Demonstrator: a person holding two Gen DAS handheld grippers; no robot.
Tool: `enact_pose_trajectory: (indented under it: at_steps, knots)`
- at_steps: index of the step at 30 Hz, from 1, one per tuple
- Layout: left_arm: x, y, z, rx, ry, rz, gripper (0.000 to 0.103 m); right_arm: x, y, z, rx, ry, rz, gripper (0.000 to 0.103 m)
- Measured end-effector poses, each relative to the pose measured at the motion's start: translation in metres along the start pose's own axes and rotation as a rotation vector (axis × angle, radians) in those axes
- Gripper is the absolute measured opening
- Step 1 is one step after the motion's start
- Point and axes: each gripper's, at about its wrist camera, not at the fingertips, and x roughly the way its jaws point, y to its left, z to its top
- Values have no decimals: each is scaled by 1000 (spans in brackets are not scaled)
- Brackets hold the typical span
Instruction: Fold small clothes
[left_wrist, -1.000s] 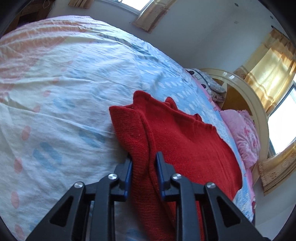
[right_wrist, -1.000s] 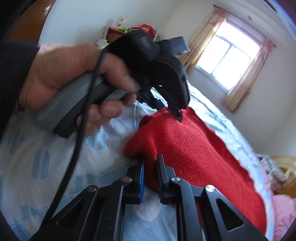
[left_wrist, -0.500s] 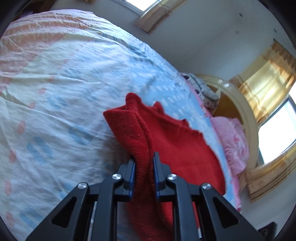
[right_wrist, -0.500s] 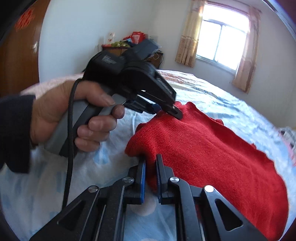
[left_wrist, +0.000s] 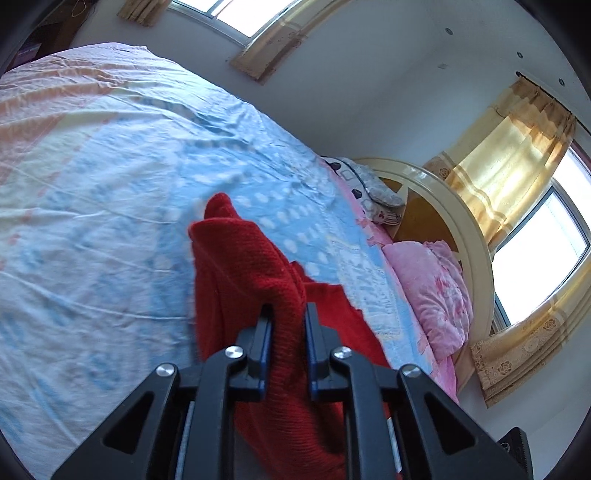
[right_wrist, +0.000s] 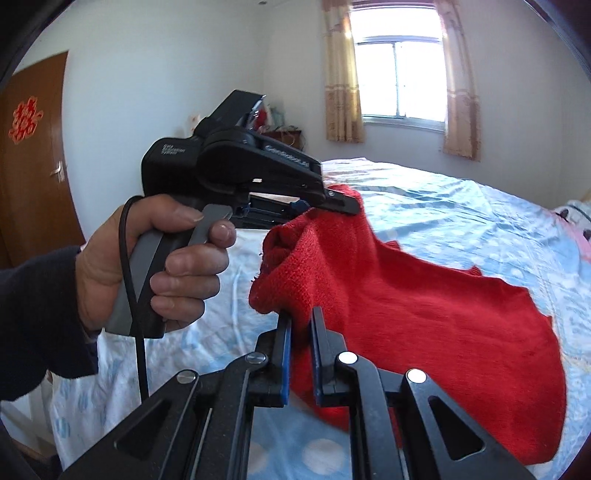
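Note:
A small red knitted garment (right_wrist: 424, 306) lies partly on the bed, its near edge lifted. My right gripper (right_wrist: 300, 315) is shut on one corner of that edge. My left gripper (left_wrist: 288, 312) is shut on the other corner, a bunched fold of the red knit (left_wrist: 251, 266). In the right wrist view the left gripper (right_wrist: 334, 203), held in a hand, shows pinching the cloth above the bed. The far part of the garment rests on the sheet.
The bed has a blue, white and peach patterned sheet (left_wrist: 110, 166). A pink pillow (left_wrist: 432, 284) and a cream headboard (left_wrist: 476, 251) are at its head. A brown door (right_wrist: 33, 177) and a curtained window (right_wrist: 399, 81) lie beyond.
Both grippers have lifted the garment's near edge up off the bed. The cloth hangs and bunches more between them, and less of it lies flat.

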Motion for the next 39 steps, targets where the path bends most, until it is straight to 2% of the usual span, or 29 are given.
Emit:
enact_pose_trajectory:
  at_steps: [7, 21, 31, 35, 39]
  knots:
    - [25, -24, 1, -1, 3, -30, 16, -24, -34, -8, 65, -24, -36, 7]
    - [91, -90, -4, 86, 98, -68, 15, -75, -95, -23, 176, -33, -98, 6]
    - [143, -117, -23, 118, 184, -67, 15, -104, -130, -50, 250, 14, -165, 6]
    - [155, -120, -28, 97, 205, -71, 13, -111, -141, -63, 291, 35, -171, 6]
    - [164, -125, -37, 108, 231, -69, 12, -113, -152, -76, 330, 68, -179, 0]
